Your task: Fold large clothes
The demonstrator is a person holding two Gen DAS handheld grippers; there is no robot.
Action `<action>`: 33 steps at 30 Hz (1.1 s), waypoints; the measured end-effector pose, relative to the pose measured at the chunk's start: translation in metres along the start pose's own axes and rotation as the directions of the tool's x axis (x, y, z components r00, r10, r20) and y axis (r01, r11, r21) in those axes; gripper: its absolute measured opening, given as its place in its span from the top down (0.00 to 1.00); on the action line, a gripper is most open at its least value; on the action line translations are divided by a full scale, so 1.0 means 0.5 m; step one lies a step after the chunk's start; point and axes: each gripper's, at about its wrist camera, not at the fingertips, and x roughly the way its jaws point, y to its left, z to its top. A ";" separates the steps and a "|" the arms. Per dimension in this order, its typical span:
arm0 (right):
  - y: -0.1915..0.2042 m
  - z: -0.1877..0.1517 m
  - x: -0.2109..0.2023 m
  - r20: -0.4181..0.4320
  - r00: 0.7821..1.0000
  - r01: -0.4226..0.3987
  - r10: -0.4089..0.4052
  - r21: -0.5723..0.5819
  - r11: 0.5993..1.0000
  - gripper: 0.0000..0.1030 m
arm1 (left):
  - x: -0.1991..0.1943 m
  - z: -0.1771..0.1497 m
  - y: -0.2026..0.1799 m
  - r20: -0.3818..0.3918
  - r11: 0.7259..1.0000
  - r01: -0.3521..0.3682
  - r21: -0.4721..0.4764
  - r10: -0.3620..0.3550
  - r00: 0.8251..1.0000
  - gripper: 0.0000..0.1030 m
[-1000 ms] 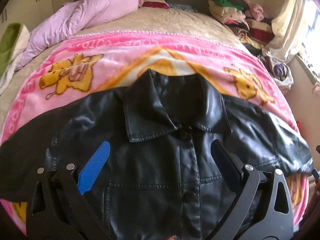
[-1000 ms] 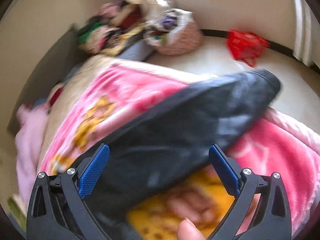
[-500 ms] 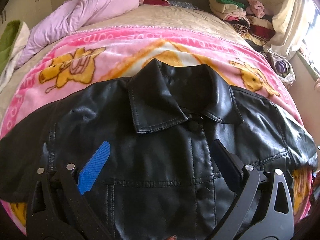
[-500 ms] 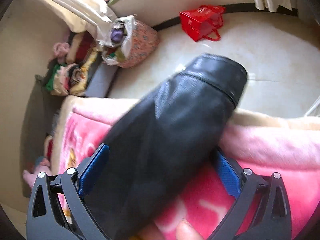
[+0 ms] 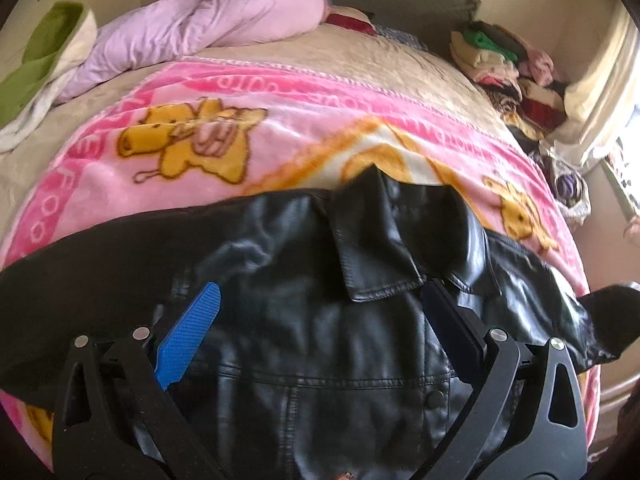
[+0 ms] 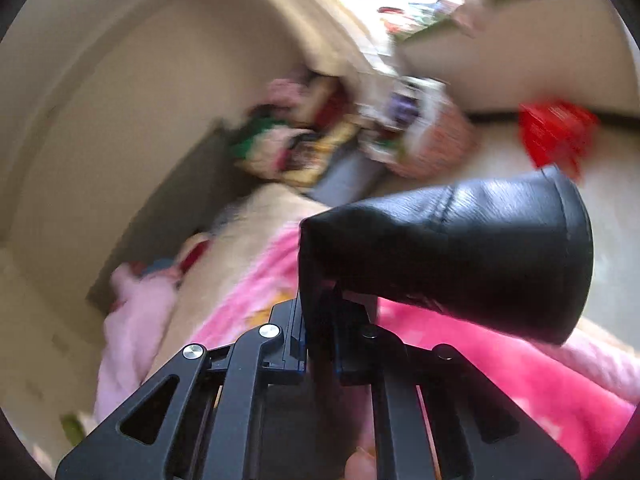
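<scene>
A black leather jacket (image 5: 320, 320) lies front-up on a pink cartoon blanket (image 5: 280, 120), collar toward the far side. My left gripper (image 5: 320, 320) hovers open over its chest, blue pad at left, with nothing pinched. In the right wrist view my right gripper (image 6: 318, 320) is shut on the jacket's sleeve (image 6: 460, 252), lifted off the bed; the cuff end sticks out past the fingers to the right. That raised sleeve end also shows at the right edge of the left wrist view, the sleeve (image 5: 612, 316).
A lilac quilt (image 5: 208, 20) and green cloth (image 5: 44, 52) lie at the bed's head. Stacked folded clothes (image 5: 504, 64) stand at the far right corner. A patterned basket (image 6: 432, 136) and red bag (image 6: 556, 132) sit on the floor beside the bed.
My right gripper has shut on the sleeve and lifted it up off the blanket. The left gripper has drifted sideways over the jacket, still open.
</scene>
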 end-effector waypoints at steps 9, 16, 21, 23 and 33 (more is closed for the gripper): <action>0.323 -0.047 -0.025 -0.064 0.957 -0.290 0.284 -0.274 0.917 0.93 | -0.060 0.014 0.074 0.053 0.998 0.030 -0.063 -0.026 0.998 0.09; 0.512 -0.208 -0.013 -0.247 0.889 -0.457 0.386 -0.425 0.781 0.93 | -0.091 0.020 0.144 0.075 0.988 0.064 -0.141 -0.053 0.996 0.09; 0.595 -0.346 0.005 -0.369 0.863 -0.498 0.344 -0.512 0.700 0.93 | -0.104 0.018 0.193 0.076 0.977 0.100 -0.188 -0.087 0.993 0.09; 0.609 -0.402 0.014 -0.395 0.865 -0.493 0.310 -0.550 0.674 0.93 | -0.104 0.018 0.211 0.072 0.969 0.123 -0.216 -0.109 0.991 0.09; 0.590 -0.627 0.061 -0.524 0.834 -0.514 0.175 -0.620 0.592 0.89 | -0.095 0.007 0.265 0.081 0.891 0.318 -0.324 -0.309 0.948 0.09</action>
